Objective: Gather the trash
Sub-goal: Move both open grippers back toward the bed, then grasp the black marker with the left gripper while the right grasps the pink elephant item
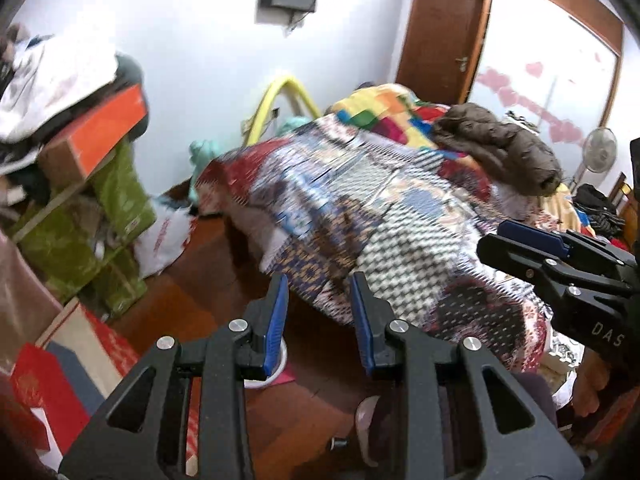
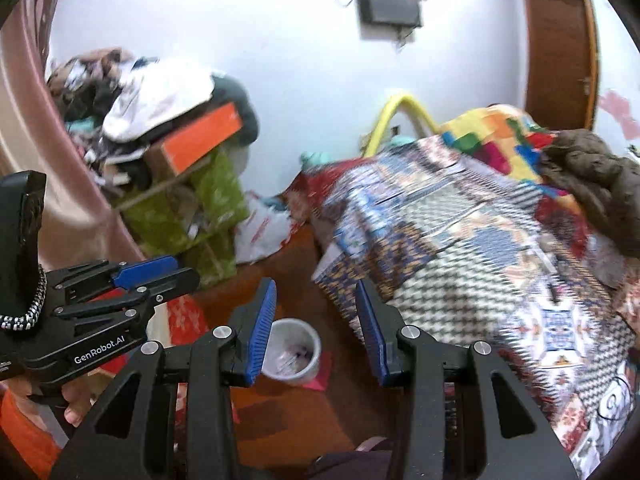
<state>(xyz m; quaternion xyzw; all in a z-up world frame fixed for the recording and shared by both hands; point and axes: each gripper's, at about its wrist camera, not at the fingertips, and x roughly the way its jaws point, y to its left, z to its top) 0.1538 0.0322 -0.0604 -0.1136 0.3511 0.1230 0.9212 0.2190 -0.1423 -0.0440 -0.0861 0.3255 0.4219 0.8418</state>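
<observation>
Hovering above the white bin (image 2: 296,354), left gripper (image 1: 320,320) and right gripper (image 2: 316,328) gape (both empty).

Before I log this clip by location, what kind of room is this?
Most likely a cluttered bedroom: a bed under a patchwork blanket, a wooden door, and boxes piled against the wall.

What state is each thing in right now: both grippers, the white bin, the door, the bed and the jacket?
left gripper: jaws apart, nothing between them.
right gripper: jaws apart, nothing held.
white bin: upright on the floor, open-topped, bits of trash inside.
wooden door: closed.
bed: covered by a patterned blanket.
brown jacket: crumpled on the bed.
</observation>
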